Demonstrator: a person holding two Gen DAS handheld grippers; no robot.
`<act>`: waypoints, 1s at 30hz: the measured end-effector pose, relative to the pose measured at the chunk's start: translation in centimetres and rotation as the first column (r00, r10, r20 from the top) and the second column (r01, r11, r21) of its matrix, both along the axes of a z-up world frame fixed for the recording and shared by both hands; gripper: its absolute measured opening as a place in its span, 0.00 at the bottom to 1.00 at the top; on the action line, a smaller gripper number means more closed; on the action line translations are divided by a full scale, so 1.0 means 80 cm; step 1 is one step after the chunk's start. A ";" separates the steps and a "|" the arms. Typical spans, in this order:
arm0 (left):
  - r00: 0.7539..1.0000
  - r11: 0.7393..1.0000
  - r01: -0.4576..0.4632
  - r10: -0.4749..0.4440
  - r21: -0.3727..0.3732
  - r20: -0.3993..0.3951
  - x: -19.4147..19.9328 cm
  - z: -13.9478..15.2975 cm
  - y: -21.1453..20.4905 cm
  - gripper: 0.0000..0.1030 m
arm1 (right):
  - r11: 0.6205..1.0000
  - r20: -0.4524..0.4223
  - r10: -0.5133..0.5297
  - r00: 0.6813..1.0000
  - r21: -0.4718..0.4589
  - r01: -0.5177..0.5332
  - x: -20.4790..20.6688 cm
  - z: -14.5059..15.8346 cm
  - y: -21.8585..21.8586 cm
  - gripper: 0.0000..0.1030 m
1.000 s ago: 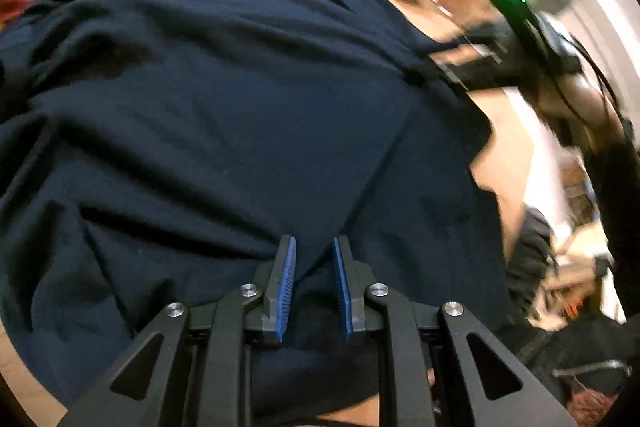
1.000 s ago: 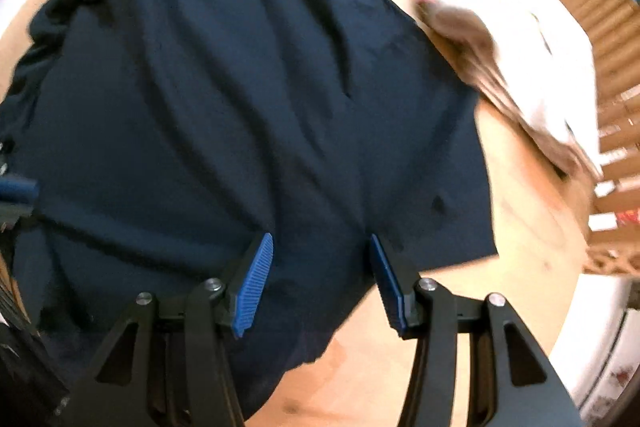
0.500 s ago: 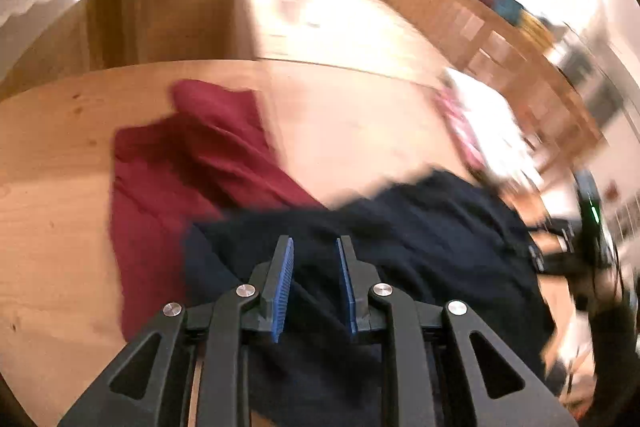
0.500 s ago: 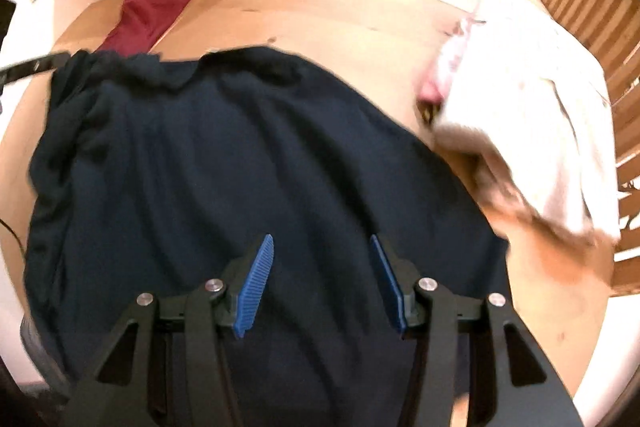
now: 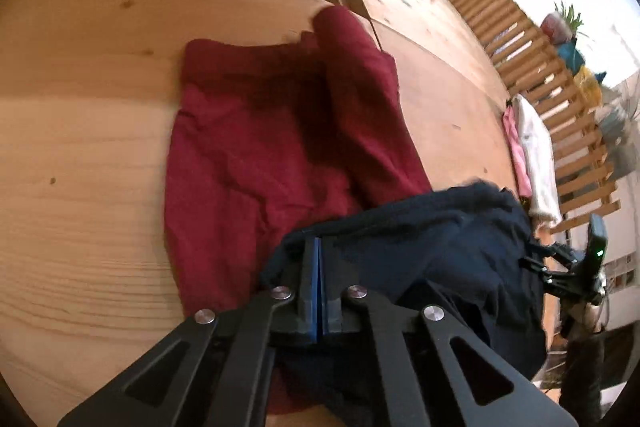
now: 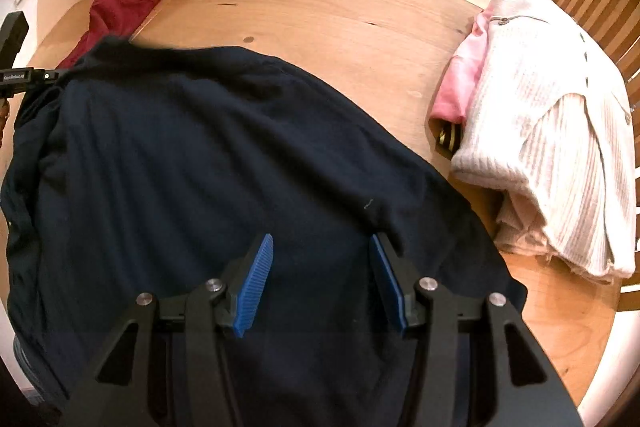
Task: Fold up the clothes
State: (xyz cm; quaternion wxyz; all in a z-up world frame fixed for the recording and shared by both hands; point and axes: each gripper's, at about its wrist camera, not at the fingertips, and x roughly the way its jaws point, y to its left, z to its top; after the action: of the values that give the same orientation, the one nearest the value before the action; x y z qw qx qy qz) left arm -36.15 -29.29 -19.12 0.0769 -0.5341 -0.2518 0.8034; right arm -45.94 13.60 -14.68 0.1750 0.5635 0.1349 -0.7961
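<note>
**Two grippers on one navy shirt, and only one has closed**

Two grippers are at work on the navy shirt point(image 6: 224, 163), which sprawls across the lower left and centre of the right wrist view, flat on the wooden table point(image 6: 340, 7) with soft ripples running through it. Down in the lower middle of the left wrist view, the left gripper point(image 5: 318, 247) has its blue pads pressed together right at the shirt's bunched edge; whether cloth is actually pinched between them, I cannot tell. The right gripper point(image 6: 322, 247) hovers over the shirt at the bottom centre of its frame, jaws well apart, nothing between them.

That fabric looks light, limp and thin. It should drape and sag from any single hold, and a shallow pinch could slip out. Best bet: take it at an edge or corner, one gripper at each end of the same hem, so the panel lifts evenly.

Watch the red garment point(image 5: 280, 147) in the centre of the left view: the shirt's edge overlaps it, and a careless grab could take both. The white knit point(image 6: 560, 155) and pink piece point(image 6: 460, 79) sit at right, just beside the shirt.
</note>
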 end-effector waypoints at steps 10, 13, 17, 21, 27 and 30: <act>0.997 0.998 -0.048 0.050 0.028 -0.059 0.022 0.016 -0.035 0.24 | 1.000 0.002 -0.023 1.000 0.009 0.023 0.004 -0.006 0.000 0.49; 1.000 0.998 -0.006 0.005 -0.062 -0.021 0.016 0.007 -0.022 0.24 | 1.000 -0.001 -0.026 1.000 0.007 0.026 0.006 -0.009 0.000 0.50; 1.000 0.984 0.019 -0.019 -0.180 0.005 0.020 0.004 -0.021 0.08 | 1.000 -0.007 -0.026 1.000 0.007 0.026 0.010 -0.011 0.000 0.49; 1.000 0.966 0.027 -0.023 -0.258 0.019 0.035 0.010 -0.041 0.02 | 1.000 -0.010 -0.025 1.000 0.006 0.025 0.012 -0.014 0.001 0.49; 0.997 0.858 0.008 0.032 -0.513 0.068 0.060 0.014 -0.077 0.03 | 1.000 -0.012 -0.031 0.999 0.007 0.031 0.014 -0.016 0.000 0.49; 0.987 0.778 -0.042 0.129 -0.627 0.094 0.063 0.015 -0.098 0.23 | 0.999 -0.017 -0.036 0.999 0.004 0.036 0.014 -0.018 -0.002 0.49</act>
State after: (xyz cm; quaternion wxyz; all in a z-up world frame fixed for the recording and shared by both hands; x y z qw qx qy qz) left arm -31.07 -37.11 -17.92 -0.1569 -0.5691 -0.0009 0.8072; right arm -44.85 13.47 -16.09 0.1583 0.5596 0.1279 -0.8034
